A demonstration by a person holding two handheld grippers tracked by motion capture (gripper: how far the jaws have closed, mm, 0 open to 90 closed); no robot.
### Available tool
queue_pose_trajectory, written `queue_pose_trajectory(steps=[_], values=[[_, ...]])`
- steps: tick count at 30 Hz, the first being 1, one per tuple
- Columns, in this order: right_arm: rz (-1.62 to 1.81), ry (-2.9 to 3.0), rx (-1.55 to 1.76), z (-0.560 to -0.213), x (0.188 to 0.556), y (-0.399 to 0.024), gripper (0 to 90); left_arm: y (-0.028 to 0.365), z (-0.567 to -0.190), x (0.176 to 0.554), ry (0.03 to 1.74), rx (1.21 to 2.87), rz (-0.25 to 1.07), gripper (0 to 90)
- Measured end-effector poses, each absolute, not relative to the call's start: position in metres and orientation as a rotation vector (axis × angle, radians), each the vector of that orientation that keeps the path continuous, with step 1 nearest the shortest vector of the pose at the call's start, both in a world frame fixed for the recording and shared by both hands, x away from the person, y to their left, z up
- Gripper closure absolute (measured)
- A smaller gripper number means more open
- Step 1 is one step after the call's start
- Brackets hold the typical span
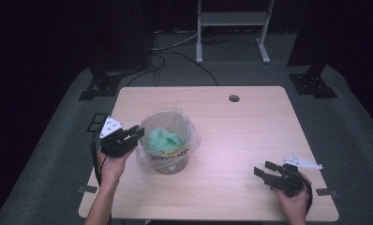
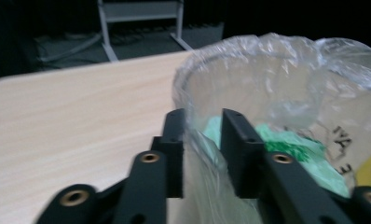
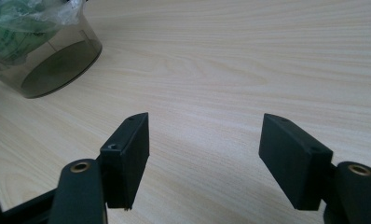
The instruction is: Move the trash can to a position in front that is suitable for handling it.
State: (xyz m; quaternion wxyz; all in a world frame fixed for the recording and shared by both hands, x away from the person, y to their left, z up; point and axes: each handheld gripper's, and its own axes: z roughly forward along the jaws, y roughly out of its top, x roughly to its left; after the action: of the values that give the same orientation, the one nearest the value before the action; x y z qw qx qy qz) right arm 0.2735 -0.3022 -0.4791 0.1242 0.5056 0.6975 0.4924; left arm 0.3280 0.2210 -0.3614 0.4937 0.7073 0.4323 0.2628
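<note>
My left hand-held gripper (image 2: 202, 154) pinching the plastic bag (image 2: 277, 74) rim of the bin (image 1: 168, 140), green stuff (image 2: 286, 149) just past it, my right hand-held gripper (image 3: 204, 158) wide apart over bare table (image 3: 249, 56)

Lab recording space: a lone wooden table (image 1: 250, 136) is standing on grey carpet (image 1: 58, 154), dark curtains hanging around, cables (image 1: 175, 51) trailing past black stand feet (image 1: 98, 86).

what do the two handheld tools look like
Both are black. The left tool and right tool each have two flat rectangular jaws on arms with brass-ringed holes, carry a pale three-cornered plate on top, and trail a black cable. The forearms are bare, no sleeves.
</note>
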Motion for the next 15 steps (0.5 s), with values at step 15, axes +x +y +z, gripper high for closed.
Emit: queue_pose_trajectory(steps=[15], values=[[1.453,2.105,1.392,-0.451,0.293,-0.289,32.6,0.220,-0.369,0.322,0.983,1.552,0.590,88.8]])
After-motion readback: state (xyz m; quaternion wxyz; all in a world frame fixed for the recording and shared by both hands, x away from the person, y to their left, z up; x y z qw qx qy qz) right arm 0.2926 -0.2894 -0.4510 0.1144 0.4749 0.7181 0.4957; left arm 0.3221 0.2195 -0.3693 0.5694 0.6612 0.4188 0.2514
